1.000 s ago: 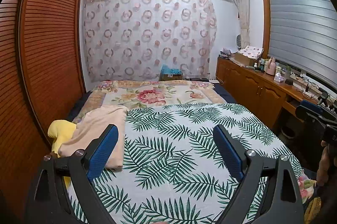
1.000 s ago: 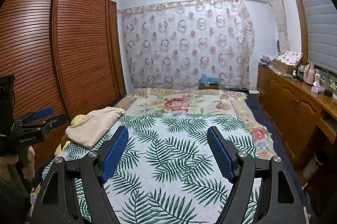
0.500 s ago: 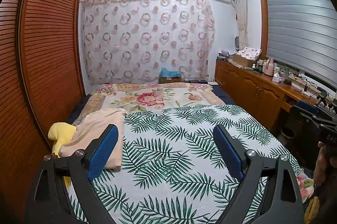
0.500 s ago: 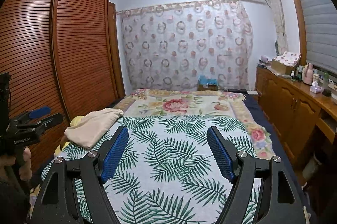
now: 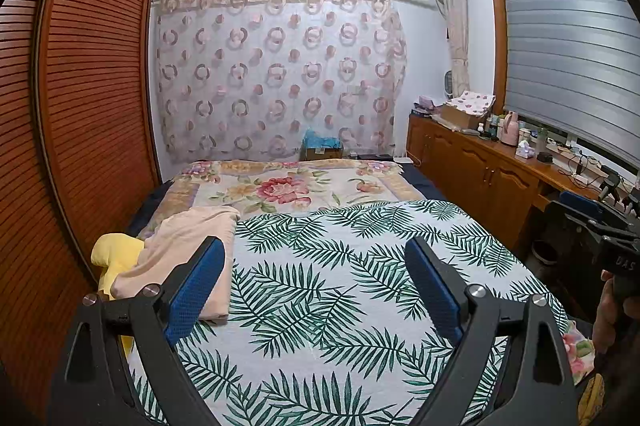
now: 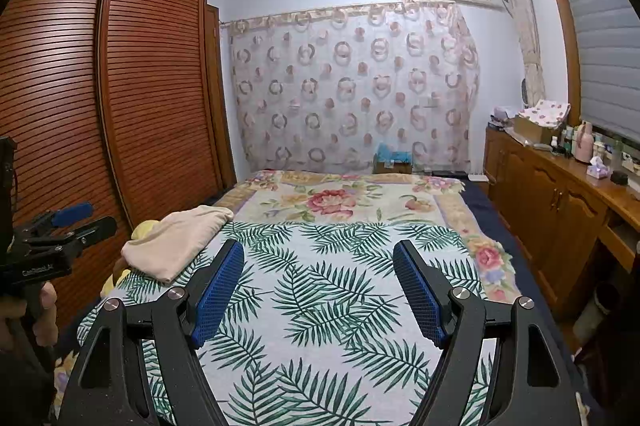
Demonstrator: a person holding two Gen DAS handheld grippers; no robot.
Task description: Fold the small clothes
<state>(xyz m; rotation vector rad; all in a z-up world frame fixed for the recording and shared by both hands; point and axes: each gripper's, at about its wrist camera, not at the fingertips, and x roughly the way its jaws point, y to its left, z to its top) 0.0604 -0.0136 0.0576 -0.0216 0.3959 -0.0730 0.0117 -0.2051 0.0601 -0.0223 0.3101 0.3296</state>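
You hold the left hand-held gripper and right hand-held gripper spread wide and empty above the palm-print sheet, the folded beige garment lying on the bed's far-left edge.

Left gripper fingers spread wide; right gripper likewise.

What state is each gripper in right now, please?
Left gripper: open, holding nothing, above the leaf-print sheet.
Right gripper: open, holding nothing, above the same sheet.
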